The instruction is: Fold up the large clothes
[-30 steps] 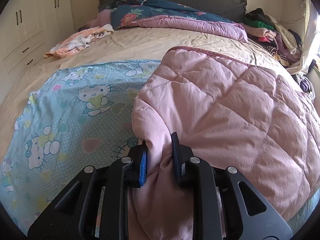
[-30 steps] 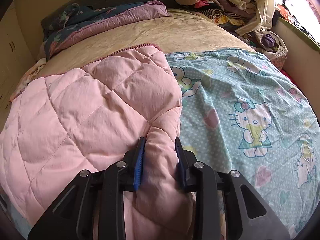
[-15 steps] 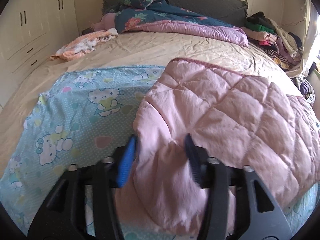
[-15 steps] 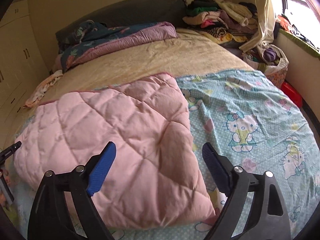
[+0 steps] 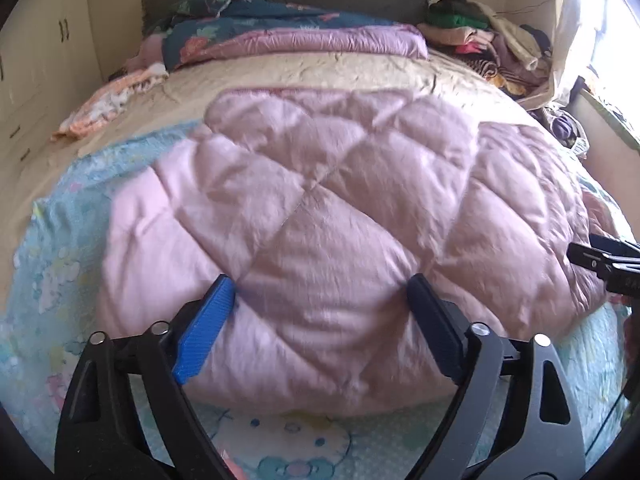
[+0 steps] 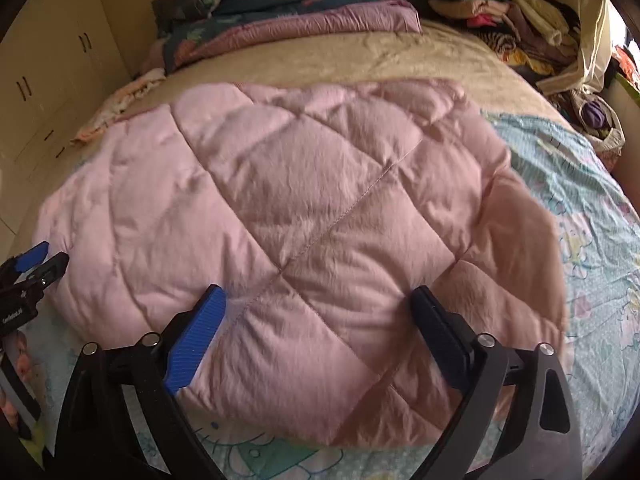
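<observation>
Bedroom scene: bed (image 5: pixel 304 76) with tan cover, carrying a Hello Kitty print sheet (image 6: pixel 580 216). Pink quilted comforter (image 5: pixel 328 208) lies folded on that sheet, long axis running left to right across the bed. Left gripper (image 5: pixel 320 324) spread wide, grasping nothing. Right gripper (image 6: pixel 318 336) likewise released. Lettering on the gripper bodies is illegible.

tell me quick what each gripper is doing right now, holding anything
Left gripper: open, holding nothing, above the pink quilt.
Right gripper: open, holding nothing.
</observation>
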Demonstrator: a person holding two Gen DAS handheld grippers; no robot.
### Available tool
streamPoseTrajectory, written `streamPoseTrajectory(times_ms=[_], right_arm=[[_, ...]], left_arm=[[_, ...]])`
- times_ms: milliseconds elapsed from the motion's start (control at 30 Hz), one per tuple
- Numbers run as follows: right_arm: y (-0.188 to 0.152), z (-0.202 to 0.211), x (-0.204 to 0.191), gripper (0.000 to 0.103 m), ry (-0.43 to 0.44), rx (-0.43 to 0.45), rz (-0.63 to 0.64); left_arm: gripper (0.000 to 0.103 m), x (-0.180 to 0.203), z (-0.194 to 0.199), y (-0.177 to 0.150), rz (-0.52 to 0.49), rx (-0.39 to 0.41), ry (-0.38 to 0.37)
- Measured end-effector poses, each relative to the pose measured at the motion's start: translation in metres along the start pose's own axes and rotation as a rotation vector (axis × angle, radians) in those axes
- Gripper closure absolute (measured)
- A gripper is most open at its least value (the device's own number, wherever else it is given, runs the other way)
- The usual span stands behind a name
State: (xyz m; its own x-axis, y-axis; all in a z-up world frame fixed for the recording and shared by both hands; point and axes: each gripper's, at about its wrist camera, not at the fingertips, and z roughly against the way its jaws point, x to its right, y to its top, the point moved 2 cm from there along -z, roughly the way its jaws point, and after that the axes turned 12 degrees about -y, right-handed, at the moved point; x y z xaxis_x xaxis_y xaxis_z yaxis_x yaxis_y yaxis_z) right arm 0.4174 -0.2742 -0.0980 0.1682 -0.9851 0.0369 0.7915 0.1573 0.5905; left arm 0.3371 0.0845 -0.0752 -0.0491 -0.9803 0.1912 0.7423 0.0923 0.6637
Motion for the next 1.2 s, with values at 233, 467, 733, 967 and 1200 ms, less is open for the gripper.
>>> streamPoseTrajectory(times_ms=[233, 467, 733, 967, 1200], right_arm=[[0.005, -0.02, -0.003, 0.004, -0.018, -0.018, -0.022], [0.007, 0.015, 0.008, 0.004, 0.06, 0.004, -0.074], [-0.009, 0.091, 0.012, 0.004, 0.145, 0.131, -0.092], [-0.031, 0.135, 0.023, 0.004, 0.164, 0.216, -0.129], [-0.047, 0.154, 0.041, 0.004, 0.169, 0.25, -0.199]], left_arm=[[0.011, -0.012, -0.027, 0.013, 0.053, -0.023, -0.019], [0.011, -0.003, 0.005, 0.01, 0.07, 0.004, -0.025], [0.009, 0.011, 0.055, 0.004, 0.064, 0.066, -0.036], [0.009, 0.01, 0.086, -0.003, 0.06, 0.115, 0.002], [0.009, 0.004, 0.105, -0.016, 0.074, 0.129, 0.022]])
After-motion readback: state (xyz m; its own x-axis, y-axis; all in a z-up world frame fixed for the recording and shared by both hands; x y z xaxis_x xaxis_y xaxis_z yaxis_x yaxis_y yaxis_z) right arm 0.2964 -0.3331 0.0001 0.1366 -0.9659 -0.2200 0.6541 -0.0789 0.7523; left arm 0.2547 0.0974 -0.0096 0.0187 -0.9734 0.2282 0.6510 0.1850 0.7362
